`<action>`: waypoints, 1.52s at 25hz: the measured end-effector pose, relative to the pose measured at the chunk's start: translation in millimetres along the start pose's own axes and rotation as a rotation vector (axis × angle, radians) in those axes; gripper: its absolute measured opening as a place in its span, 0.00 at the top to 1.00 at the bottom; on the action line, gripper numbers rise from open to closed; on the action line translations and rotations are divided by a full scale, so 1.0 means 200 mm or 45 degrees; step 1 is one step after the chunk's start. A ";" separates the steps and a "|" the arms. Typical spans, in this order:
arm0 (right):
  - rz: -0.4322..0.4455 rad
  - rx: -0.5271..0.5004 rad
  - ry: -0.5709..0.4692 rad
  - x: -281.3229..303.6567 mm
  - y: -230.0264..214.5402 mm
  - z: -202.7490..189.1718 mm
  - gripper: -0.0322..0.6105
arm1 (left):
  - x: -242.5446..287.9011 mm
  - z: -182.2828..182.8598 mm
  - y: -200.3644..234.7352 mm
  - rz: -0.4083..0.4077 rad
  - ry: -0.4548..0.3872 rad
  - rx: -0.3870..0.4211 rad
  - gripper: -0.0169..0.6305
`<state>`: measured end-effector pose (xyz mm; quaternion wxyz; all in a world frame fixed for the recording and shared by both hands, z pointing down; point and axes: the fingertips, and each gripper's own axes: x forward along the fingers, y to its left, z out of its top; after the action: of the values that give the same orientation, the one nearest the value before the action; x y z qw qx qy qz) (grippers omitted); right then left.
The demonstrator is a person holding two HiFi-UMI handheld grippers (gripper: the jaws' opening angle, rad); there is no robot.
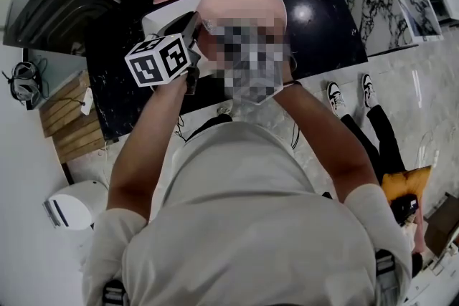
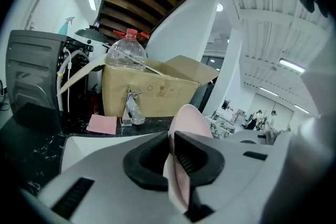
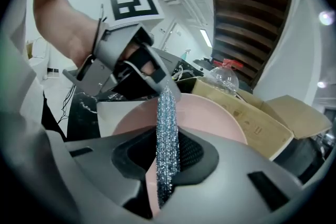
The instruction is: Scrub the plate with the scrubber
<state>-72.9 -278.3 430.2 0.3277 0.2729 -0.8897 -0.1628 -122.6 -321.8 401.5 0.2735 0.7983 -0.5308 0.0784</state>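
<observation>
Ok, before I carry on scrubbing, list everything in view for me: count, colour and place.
plate: one, pink, held on edge above the sink
scrubber: one, silver steel wool, in front of the plate's face
sink: one, white, set in the counter
counter: one, black, in front of the person
faucet: one, chrome, behind the sink
cloth: one, pink, flat on the counter beside the faucet
cardboard box: one, brown, flaps open, behind the faucet
plastic bottle: one, clear with red cap, at the box's top
left claw: one, grey, shut on the plate's rim
right claw: one, grey, shut on the scrubber
</observation>
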 end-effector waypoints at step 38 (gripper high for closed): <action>0.031 -0.141 -0.002 -0.11 0.14 -0.03 0.83 | -0.08 0.03 -0.02 -0.036 -0.067 -0.105 0.92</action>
<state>-65.6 -242.9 435.8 0.3438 0.2432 -0.8828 -0.2081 -127.1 -310.8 389.2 0.2932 0.7956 -0.5292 0.0316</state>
